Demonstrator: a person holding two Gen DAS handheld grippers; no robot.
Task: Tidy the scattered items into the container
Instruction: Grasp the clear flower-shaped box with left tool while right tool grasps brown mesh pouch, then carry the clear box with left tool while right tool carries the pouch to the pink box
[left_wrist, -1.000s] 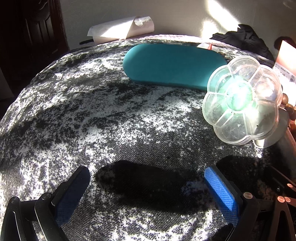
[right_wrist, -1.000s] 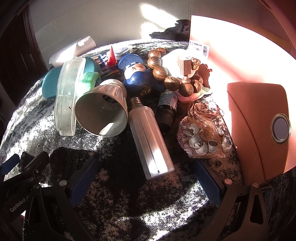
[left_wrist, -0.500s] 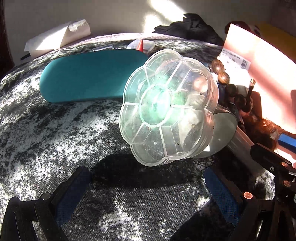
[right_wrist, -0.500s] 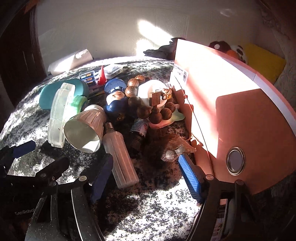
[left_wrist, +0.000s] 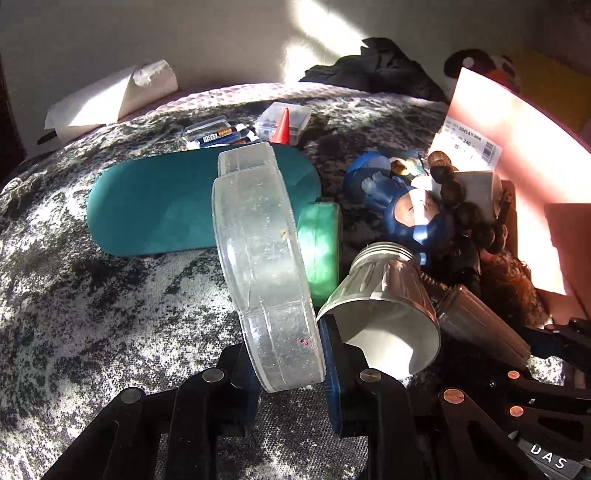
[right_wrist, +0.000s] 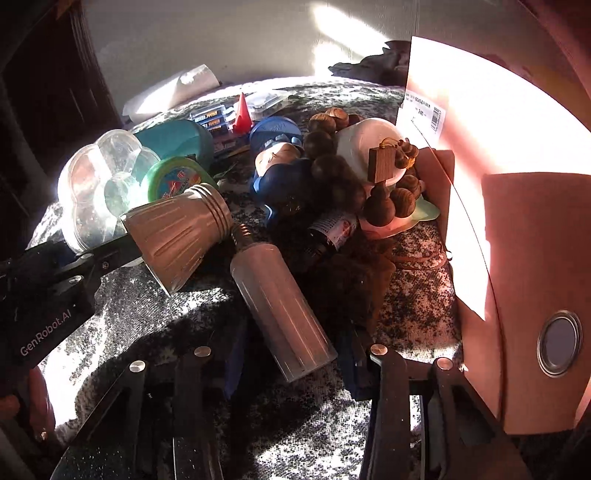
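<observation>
My left gripper (left_wrist: 288, 373) is shut on the rim of a clear flower-shaped organizer box (left_wrist: 262, 266), which stands on edge; it also shows in the right wrist view (right_wrist: 99, 188). My right gripper (right_wrist: 291, 354) is closed around the frosted tube of an LED corn bulb (right_wrist: 280, 310), which also shows in the left wrist view (left_wrist: 480, 325). A silver cone lamp housing (right_wrist: 177, 232) leans beside both. The pink container (right_wrist: 517, 221) stands at the right.
A teal glasses case (left_wrist: 159, 210), a green round tin (right_wrist: 173, 181), a blue figure (right_wrist: 288, 177), wooden beads (right_wrist: 391, 199), a white bowl (right_wrist: 369, 144), a dark bottle (right_wrist: 332, 229), a red cone (right_wrist: 242, 114) and small boxes (left_wrist: 214, 134) crowd the mottled fabric surface.
Both grippers have closed from open. The left one moved in and took the organizer box by its rim. The right one moved forward and closed on the corn bulb.
</observation>
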